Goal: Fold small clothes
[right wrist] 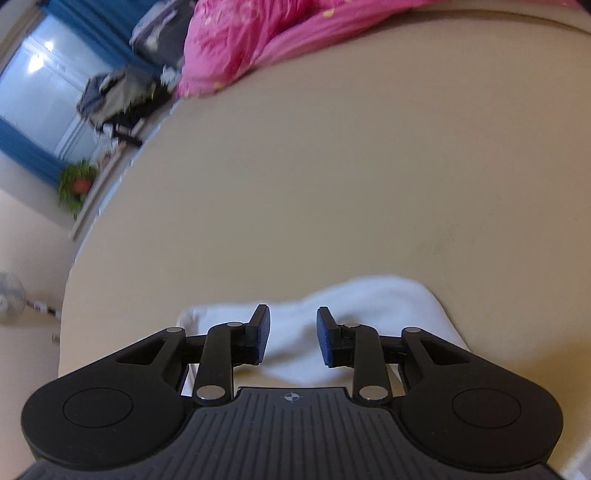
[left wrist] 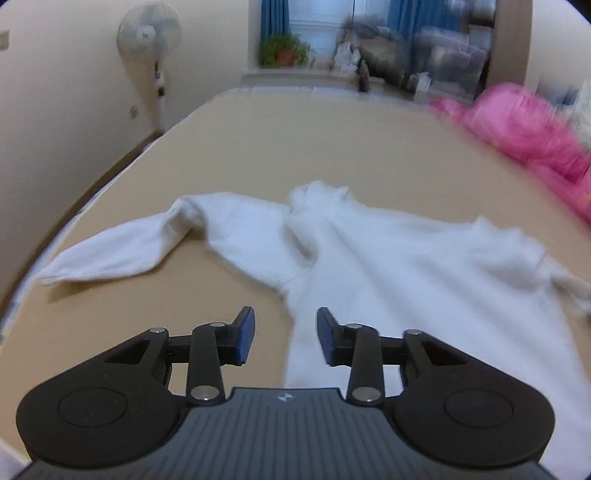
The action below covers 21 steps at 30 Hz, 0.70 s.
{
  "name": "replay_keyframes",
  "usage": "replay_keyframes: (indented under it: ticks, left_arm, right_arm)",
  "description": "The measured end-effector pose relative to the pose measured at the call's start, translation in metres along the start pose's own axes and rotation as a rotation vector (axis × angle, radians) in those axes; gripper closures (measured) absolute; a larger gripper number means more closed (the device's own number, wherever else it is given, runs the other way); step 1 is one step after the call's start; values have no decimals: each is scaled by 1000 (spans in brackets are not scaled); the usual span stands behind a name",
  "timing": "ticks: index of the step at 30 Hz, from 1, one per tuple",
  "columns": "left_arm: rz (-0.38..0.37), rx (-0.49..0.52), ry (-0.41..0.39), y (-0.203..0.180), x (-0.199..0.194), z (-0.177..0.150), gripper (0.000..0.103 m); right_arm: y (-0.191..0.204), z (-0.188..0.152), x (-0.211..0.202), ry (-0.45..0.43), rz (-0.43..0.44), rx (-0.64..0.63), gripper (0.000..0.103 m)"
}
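Left tool [left wrist: 285,334] is hovering low over the near edge of a white long-sleeved top [left wrist: 388,258], its blue pads [left wrist: 246,332] standing wide apart with nothing between them. The gap between the pads is lining up with the garment's lower left edge, where white cloth is meeting bare surface.

The top is lying spread out, somewhat rumpled, on a beige bed [left wrist: 332,140] — one sleeve [left wrist: 122,245] is stretching out to the left and lying flat, the neck end [left wrist: 317,195] is pointing away from the camera, and the body is running toward the lower right of the left wrist view. Focus is soft, so seams and collar type cannot be told.

Right tool [right wrist: 292,334] is also gaping wide and holding nothing; it is sitting just above a bunched white part of the top [right wrist: 369,306], with the open bed surface [right wrist: 351,166] stretching ahead.

A pink quilt [left wrist: 535,129] is lying along the far right side of the bed, well apart from the top. Beyond the bed: a standing fan [left wrist: 149,35] against the wall, a potted plant [left wrist: 284,50] — by the window with blue curtains [left wrist: 275,18].
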<state>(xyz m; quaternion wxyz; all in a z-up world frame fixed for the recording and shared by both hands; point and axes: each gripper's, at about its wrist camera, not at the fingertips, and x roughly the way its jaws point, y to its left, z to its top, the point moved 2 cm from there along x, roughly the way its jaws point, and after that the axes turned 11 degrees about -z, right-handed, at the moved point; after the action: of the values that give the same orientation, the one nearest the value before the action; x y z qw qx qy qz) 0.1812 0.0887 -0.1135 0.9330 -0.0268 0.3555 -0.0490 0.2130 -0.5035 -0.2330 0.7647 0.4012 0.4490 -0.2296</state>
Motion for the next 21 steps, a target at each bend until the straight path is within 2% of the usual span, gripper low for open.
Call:
replay_keyframes:
  ticks: [3,4,6,11,13,14,16,18,21]
  left_arm:
    - [-15,43,-84,-5,-6,4,63]
    - [-4,64,-82,-6,-5,3,63]
    - [17,92,-72,-10,-1,3,63]
    - [20,158,-99,-26,4,4,63]
    - [16,166,-94,-29,6,2,63]
    - [17,167,-93,-29,8,1,63]
    - [21,169,-93,-28,9,1,63]
    - [33,163,-94,-24,11,2,63]
    - [47,148,-88,-18,14,2,63]
  right_arm:
    - [9,2,24,31,12,6,59]
    - [6,2,38,74,-6,31,58]
    - [-4,-1,57,141,-120,94,62]
    - [-3,4,67,101,-132,205,61]
    - [-6,5,75,114,-143,272,61]
    - [-1,5,79,120,-170,239,62]
    - [27,5,87,108,-277,93,78]
    - [40,0,86,73,-360,1,84]
    - [56,-7,86,17,-427,-81,99]
